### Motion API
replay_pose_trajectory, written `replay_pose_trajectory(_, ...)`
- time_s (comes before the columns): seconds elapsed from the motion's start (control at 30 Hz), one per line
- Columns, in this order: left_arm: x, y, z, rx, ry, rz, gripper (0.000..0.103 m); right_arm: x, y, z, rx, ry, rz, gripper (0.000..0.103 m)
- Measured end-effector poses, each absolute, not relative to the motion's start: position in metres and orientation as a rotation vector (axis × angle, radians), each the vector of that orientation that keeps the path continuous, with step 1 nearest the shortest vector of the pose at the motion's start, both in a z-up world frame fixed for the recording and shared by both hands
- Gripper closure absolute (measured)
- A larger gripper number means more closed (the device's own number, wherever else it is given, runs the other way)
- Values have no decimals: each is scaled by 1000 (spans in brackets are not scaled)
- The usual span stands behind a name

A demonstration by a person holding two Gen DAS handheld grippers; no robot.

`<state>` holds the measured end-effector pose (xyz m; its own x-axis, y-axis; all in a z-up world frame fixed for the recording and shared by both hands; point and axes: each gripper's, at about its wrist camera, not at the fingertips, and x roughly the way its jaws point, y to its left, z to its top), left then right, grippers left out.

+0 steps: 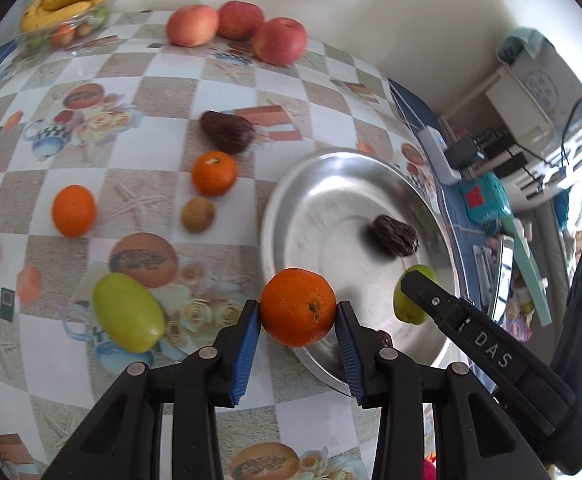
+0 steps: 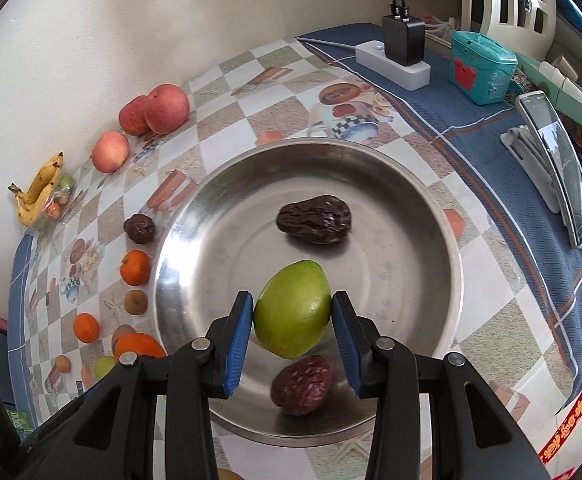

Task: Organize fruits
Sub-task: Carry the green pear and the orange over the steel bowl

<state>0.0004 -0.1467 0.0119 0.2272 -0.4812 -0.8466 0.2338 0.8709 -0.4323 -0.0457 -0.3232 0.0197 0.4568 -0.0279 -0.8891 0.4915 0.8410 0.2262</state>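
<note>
The left tongs are clamped on an orange, held just above the near rim of the metal bowl. The right tongs pinch a green fruit over the bowl's middle. Both look firm, light and smooth-skinned, best gripped across the widest part.

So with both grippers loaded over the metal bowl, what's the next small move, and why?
Probably the right gripper should lower and open to release the green fruit: it hangs inside the metal bowl, above a dark red date and near a darker one. The left gripper, holding a mandarin, is only at the rim.
</note>
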Motion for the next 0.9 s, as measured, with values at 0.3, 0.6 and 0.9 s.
replay_pose_trajectory(0.3,-7,-164,4,-167,1264,-534,62,-49,-330,11,506,1096,-350,61)
replay_pose_trajectory(0.6,-5,-165,4,-146,1234,-534,62,-45,-326,-3,513,1140,-344,60)
replay_pose_trajectory(0.9,-1,-163,4,-155,1208,-531,61,-42,-327,-10,527,1158,-351,61)
